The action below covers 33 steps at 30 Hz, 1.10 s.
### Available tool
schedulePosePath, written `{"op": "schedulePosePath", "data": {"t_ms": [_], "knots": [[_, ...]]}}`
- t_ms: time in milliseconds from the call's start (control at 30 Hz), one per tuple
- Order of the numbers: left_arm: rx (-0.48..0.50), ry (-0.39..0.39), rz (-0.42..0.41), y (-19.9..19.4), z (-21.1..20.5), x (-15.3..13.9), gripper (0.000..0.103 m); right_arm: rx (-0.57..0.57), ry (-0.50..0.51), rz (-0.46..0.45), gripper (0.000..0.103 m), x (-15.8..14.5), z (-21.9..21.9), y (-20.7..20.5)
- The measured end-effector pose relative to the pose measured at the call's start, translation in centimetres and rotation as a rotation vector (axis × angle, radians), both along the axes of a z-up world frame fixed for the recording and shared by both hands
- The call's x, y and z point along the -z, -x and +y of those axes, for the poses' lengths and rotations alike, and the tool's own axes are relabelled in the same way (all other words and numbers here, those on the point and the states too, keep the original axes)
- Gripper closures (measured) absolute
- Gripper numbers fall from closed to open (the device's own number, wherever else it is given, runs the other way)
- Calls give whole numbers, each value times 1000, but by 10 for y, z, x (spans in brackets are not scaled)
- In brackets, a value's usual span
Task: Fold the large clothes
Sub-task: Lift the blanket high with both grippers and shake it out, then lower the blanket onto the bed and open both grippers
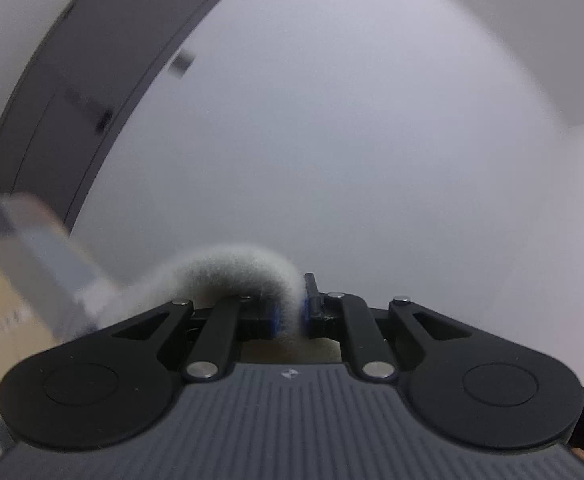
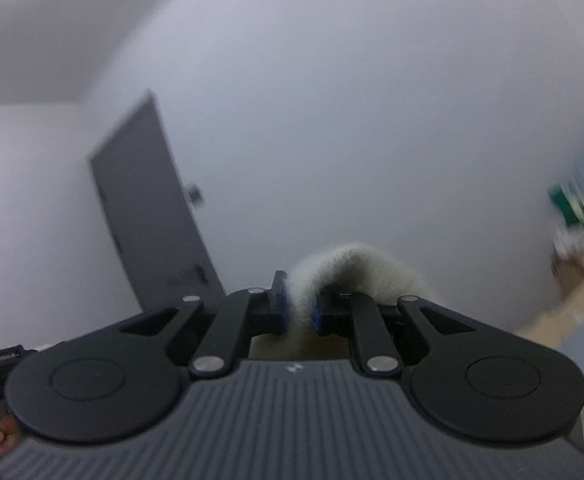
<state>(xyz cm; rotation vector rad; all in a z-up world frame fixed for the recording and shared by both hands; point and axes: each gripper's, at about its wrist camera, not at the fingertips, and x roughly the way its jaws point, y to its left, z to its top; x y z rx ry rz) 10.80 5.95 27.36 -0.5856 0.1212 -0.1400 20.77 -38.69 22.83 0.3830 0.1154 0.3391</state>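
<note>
Your left gripper (image 1: 290, 314) has its fingers clamped on a fold of fuzzy white garment (image 1: 232, 270), which arcs up and off to the left of it. Your right gripper (image 2: 299, 314) is clamped on the same fluffy fabric, draping right; grey door (image 2: 148, 208) behind, left of it.

Looks like a plain room in a home or office: bare white painted walls (image 2: 331, 100), flat dark grey door w/ lever handle (image 2: 148, 216), blurred tan cardboard boxes (image 2: 571, 312) stacked at one side.
</note>
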Motion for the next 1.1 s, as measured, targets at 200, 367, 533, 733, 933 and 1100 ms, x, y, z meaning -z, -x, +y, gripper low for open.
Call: {"op": "schedulePosePath", "data": {"t_ms": [200,367,533,733,933,1100], "knots": [[-18,-35,202,-120,-9,107,90,57,-6,166,88,98,-10,-91],[-15,-79,300,-206,-20,189,90,86,-6,282,88,170,-11,-177],[-8,-231,290,-286,-18,271,88,80,28,318,87,230,-16,-244],[51,-219,414,-356,-4,372,88,103,54,456,86,302,-2,-307],[95,-224,485,-382,9,420,80,145,-39,586,73,359,-10,-328],[104,-244,504,-369,6,402,46,134,-56,591,48,351,-7,-311]]}}
